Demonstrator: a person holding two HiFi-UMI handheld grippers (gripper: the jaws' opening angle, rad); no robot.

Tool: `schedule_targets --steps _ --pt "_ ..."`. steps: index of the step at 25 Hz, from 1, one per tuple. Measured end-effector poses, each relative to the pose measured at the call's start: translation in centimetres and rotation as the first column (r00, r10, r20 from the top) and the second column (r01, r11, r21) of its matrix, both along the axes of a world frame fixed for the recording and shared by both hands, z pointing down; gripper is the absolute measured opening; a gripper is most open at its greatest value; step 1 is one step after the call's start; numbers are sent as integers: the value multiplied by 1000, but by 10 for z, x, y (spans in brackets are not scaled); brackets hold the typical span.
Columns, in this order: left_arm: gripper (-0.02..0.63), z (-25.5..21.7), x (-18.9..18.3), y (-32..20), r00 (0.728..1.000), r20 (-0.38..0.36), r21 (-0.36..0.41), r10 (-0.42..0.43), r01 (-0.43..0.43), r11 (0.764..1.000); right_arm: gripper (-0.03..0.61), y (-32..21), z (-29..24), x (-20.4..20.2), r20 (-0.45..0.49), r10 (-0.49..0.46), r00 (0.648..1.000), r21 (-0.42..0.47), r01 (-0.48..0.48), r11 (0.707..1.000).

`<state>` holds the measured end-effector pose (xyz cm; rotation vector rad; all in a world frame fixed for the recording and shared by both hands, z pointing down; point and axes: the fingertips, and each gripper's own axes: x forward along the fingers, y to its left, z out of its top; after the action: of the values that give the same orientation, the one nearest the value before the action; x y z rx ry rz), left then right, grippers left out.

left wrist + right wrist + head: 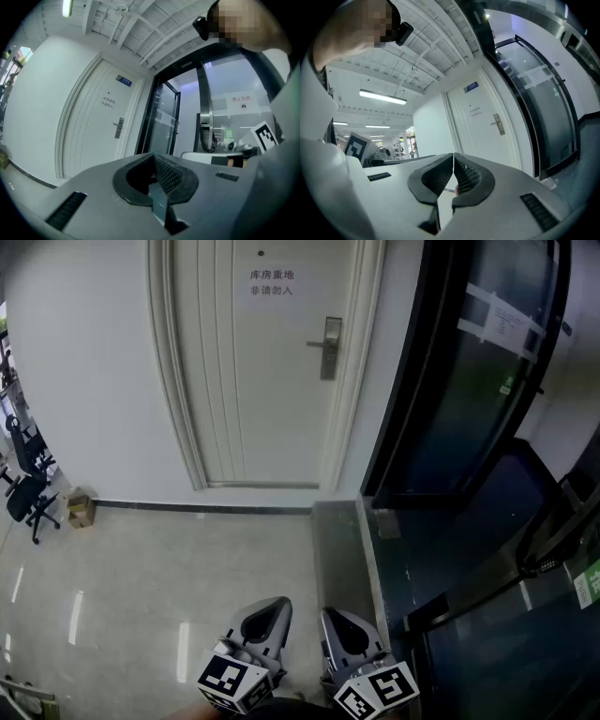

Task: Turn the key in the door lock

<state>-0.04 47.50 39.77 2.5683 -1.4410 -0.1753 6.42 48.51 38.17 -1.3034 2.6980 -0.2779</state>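
The white door (253, 381) fills the wall well ahead of both pairs of fingers. A dark glass partition (469, 381) stands ahead and to the right of them, and pale glossy floor (141, 587) lies between. Far off to the left of the fingers are an office chair (28, 498) and a cardboard box (81, 509) by the wall. The lock plate (330, 346), with its lever handle, sits on the door's right edge. It is the task's target, and it is far beyond the fingertips and slightly right of them.

The left gripper (274, 607) and right gripper (334, 619) are held low and side by side, close to the person. Each gripper's own view shows its fingers pressed together at the tips. The left gripper holds nothing.

The approach has not begun, so the risks lie ahead. Fingers this tightly closed cannot take a key, so they would have to part first. Coming in too far to the right could knock the door frame or the glass. Gripping the key off-centre could let it slip when it is turned.

No key can be made out at the lock, because the plate is too small in every view. A small reddish speck shows behind the right gripper's closed tips and is too small to name. The bodies of both grippers are cut off by the head view's lower edge.
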Motion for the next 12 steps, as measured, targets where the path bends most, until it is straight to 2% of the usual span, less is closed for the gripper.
schedule_targets --steps 7,12 --pt "3 -13 -34 -82 1000 -13 29 20 -20 999 15 -77 -7 -39 -14 17 1000 1 -17 1000" --pt "3 -30 -54 -147 997 -17 40 70 -69 997 15 -141 -18 -67 -39 47 998 -8 -47 999"
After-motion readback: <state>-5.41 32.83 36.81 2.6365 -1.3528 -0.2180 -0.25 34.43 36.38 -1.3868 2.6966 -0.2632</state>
